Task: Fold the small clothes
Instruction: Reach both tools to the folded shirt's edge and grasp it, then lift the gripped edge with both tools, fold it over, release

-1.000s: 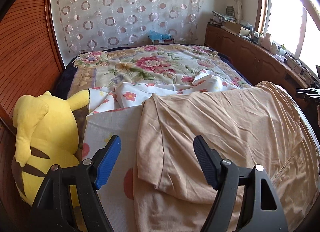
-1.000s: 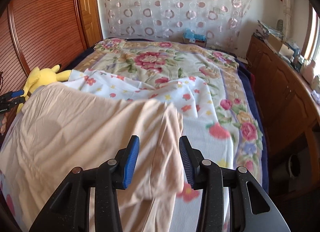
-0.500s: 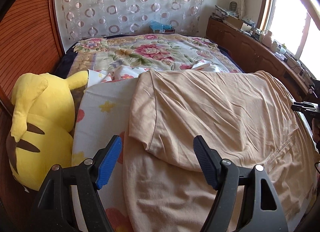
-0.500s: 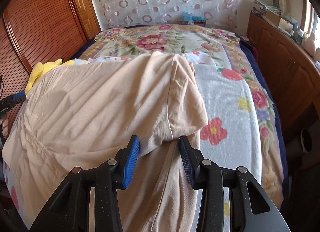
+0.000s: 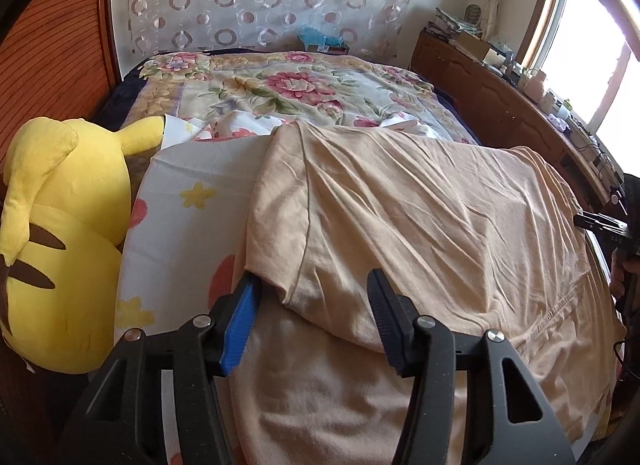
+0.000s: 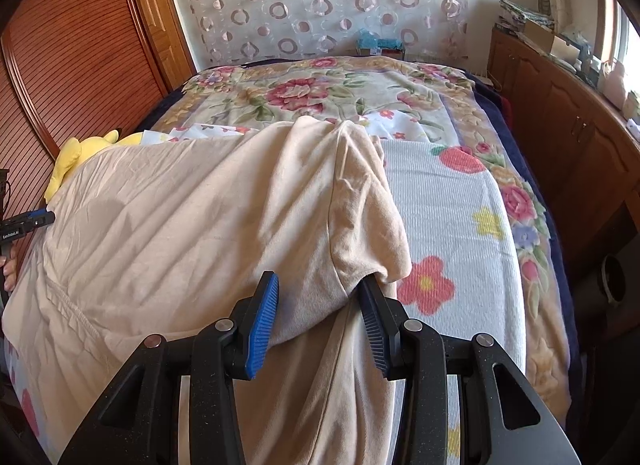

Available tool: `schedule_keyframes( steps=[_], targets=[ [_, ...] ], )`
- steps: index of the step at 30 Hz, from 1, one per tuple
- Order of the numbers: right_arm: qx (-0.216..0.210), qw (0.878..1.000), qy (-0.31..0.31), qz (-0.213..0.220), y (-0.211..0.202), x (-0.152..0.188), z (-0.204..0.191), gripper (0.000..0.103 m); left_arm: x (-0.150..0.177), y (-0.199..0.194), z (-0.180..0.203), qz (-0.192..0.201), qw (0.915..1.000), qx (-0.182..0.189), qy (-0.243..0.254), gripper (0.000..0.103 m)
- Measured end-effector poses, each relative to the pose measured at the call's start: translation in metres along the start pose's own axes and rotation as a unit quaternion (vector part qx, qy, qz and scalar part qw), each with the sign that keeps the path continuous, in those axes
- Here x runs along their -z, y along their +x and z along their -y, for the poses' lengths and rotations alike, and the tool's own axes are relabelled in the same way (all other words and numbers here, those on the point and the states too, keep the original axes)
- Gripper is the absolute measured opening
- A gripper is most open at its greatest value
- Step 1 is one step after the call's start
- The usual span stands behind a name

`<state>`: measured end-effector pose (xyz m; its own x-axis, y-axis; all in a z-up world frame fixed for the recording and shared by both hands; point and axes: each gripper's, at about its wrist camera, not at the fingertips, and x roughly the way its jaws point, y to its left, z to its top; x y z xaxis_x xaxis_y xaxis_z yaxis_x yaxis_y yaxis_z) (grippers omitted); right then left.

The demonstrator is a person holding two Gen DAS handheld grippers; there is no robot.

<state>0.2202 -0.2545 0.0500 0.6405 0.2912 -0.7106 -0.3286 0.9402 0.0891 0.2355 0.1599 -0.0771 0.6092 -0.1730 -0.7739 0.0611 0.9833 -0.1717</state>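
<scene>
Across the bed's flowered white sheet [image 5: 172,233] your beige T-shirt [image 5: 420,217] lies spread, filling the middle of both frames. At lower centre, your left tongs [image 5: 314,313] are closing around its folded sleeve, pads not yet pressing. Your right tongs [image 6: 316,321] sit narrow with the other sleeve bunched between them, the grip unclear.

A soft, matt, creased cloth is seen in the beige shirt [image 5: 420,225]. The white blanket [image 6: 444,201] is of ribbed knit. The yellow toy [image 5: 60,233] is plush. Ribbed blue plastic pads [image 6: 264,321] and glossy slatted wood on the wardrobe [image 6: 72,65] are shown.
</scene>
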Motion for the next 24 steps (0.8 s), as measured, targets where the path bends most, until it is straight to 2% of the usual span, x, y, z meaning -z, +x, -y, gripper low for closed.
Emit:
schedule_keyframes(
  steps=[3,11,13,14,15,16,18,24],
  targets=[
    [0.002,1.0,-0.001,0.002,0.001,0.0,0.0,0.043,-0.004,0.001,0.004,0.001,0.9999,0.008,0.007,0.041],
    [0.003,1.0,-0.012,0.0,0.005,-0.007,0.001,0.043,-0.015,0.012,0.007,-0.005,0.9998,-0.007,0.02,0.039],
    [0.002,1.0,-0.018,-0.001,0.008,-0.01,0.0,0.042,-0.016,0.013,0.008,-0.005,0.9996,-0.01,0.025,0.026],
    [0.0,1.0,-0.02,-0.001,0.009,-0.01,0.0,0.039,-0.015,0.012,0.008,-0.004,0.9995,-0.011,0.028,0.022],
    [0.002,1.0,-0.024,0.0,0.01,-0.01,-0.001,0.033,-0.015,0.011,0.009,-0.003,0.9995,-0.01,0.031,0.014],
    [0.005,1.0,-0.03,0.001,0.011,-0.011,-0.001,0.023,-0.015,0.01,0.01,0.0,0.9994,-0.011,0.034,0.009],
    [0.0,0.999,-0.042,0.007,0.009,-0.012,-0.002,0.009,-0.015,0.007,0.011,0.006,0.9992,-0.013,0.037,0.007],
    [0.0,0.996,-0.069,0.047,-0.008,-0.015,-0.007,0.006,-0.021,-0.028,0.017,0.068,0.997,-0.013,0.034,0.006]
  ],
)
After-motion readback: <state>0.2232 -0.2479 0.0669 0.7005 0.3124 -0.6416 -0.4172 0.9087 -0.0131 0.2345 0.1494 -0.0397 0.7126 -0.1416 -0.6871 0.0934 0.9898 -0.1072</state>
